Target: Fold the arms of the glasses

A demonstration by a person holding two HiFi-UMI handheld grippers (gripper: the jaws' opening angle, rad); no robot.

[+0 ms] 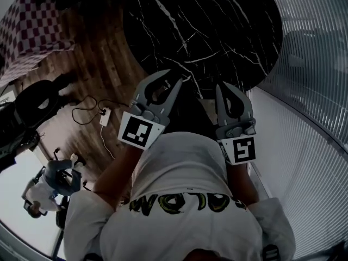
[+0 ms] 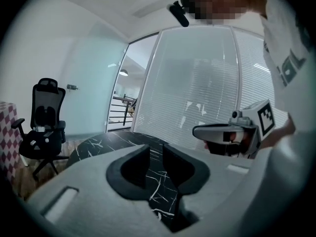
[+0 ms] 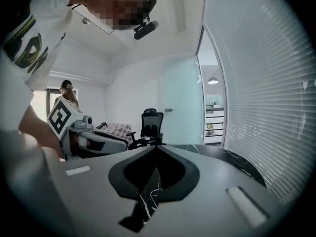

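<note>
1. Two grippers, the left gripper (image 1: 173, 78) and the right gripper (image 1: 224, 89), are held side by side at the near edge of the tabletop (image 1: 217, 26), both pointing towards twelve o'clock in the head view.
2. No glasses show in any view, so their direction from the fingers, their long axis and the nearer hand cannot be told.
3. The left fingers stand a narrow slit apart with only marble showing between them. The right fingers meet tip to tip and hold nothing.
4. The tabletop is round, black and white-veined. A wooden floor (image 1: 92, 75) lies at nine o'clock and slatted blinds (image 1: 315, 64) at three o'clock.
</note>
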